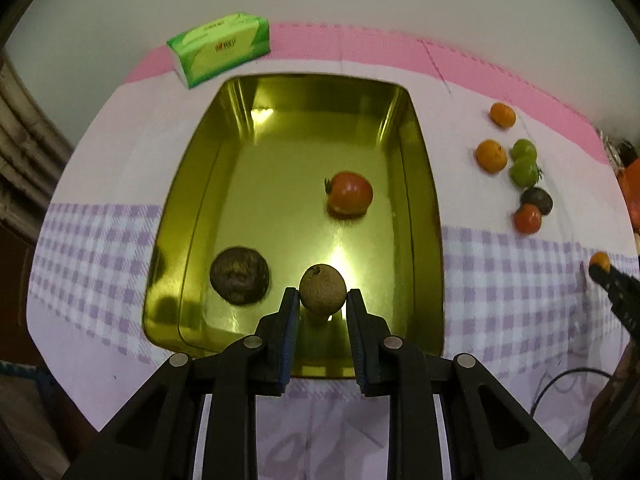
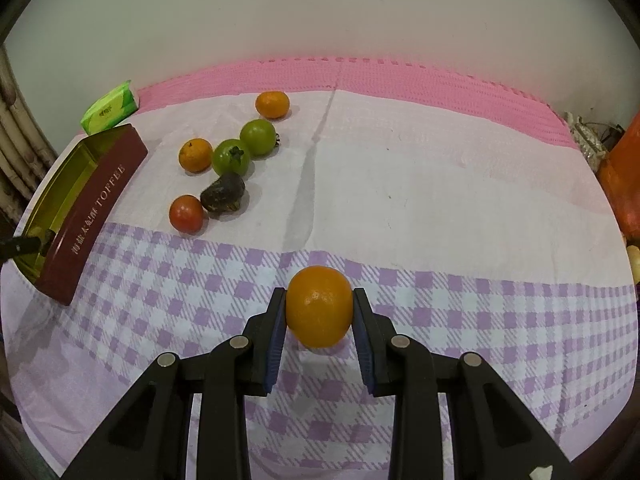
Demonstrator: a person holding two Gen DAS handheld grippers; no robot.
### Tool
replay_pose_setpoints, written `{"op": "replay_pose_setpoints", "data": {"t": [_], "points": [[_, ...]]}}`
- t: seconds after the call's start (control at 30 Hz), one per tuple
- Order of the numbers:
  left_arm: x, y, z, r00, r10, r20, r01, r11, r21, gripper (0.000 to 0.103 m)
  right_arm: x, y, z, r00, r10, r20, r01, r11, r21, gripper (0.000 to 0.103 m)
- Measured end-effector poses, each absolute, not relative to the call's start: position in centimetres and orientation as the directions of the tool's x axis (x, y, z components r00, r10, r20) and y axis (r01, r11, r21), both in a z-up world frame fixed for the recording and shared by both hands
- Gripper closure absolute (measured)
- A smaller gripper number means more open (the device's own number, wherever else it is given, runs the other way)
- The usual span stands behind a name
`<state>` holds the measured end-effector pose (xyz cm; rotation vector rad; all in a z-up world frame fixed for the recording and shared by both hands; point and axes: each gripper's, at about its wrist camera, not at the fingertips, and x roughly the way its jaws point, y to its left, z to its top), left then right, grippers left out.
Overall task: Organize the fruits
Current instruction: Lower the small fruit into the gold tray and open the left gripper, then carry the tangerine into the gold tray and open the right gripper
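My left gripper is shut on a small brown round fruit and holds it over the near end of the gold tin tray. In the tray lie a dark brown fruit and a red tomato. My right gripper is shut on an orange above the checked cloth. It also shows at the right edge of the left wrist view. Loose on the cloth lie two oranges, two green tomatoes, a dark fruit and a red tomato.
A green tissue pack lies behind the tray on the pink mat. The tray's maroon side reads TOFFEE. An orange object stands at the right edge. A black cable hangs at the cloth's near right.
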<state>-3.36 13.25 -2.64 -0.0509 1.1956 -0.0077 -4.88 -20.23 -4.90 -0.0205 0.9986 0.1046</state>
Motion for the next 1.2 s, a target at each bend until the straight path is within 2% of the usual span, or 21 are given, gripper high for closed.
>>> {"op": "replay_pose_setpoints", "data": {"t": [0.2, 0.47, 0.67, 1.03, 1.13, 1.2], "points": [[-3.4, 14.1, -3.9, 0.339, -0.016, -0.941, -0.028, 0.999, -0.027, 0.078, -4.4, -17.8, -3.6, 0.55, 0.11, -0.828, -0.144, 0.989, 0.036, 0.074], [-3.7, 14.4, -5.2, 0.352, 0.006, -0.936, -0.056, 0.998, -0.015, 0.078, -2.7, -11.3, -1.6, 0.527, 0.254, -0.811, -0.282, 0.952, 0.115, 0.074], [-4.2, 14.2, -5.1, 0.359, 0.005, -0.933, -0.048, 0.999, -0.013, 0.078, -1.6, -4.7, -0.2, 0.508, 0.328, -0.796, -0.408, 0.906, 0.113, 0.074], [-4.8, 13.6, -4.8, 0.361, -0.01, -0.933, -0.047, 0.998, -0.029, 0.077, -0.6, 1.6, -0.4, 0.473, 0.364, -0.803, -0.518, 0.852, 0.081, 0.074], [-4.8, 13.8, -4.7, 0.356, -0.029, -0.934, -0.044, 0.998, -0.048, 0.074, -0.3, 2.2, -0.5, 0.469, 0.367, -0.804, -0.526, 0.847, 0.08, 0.074], [-4.8, 14.2, -4.2, 0.361, -0.063, -0.93, -0.04, 0.996, -0.083, 0.065, -0.2, 2.5, -0.7, 0.461, 0.369, -0.807, -0.531, 0.843, 0.082, 0.074]]}}
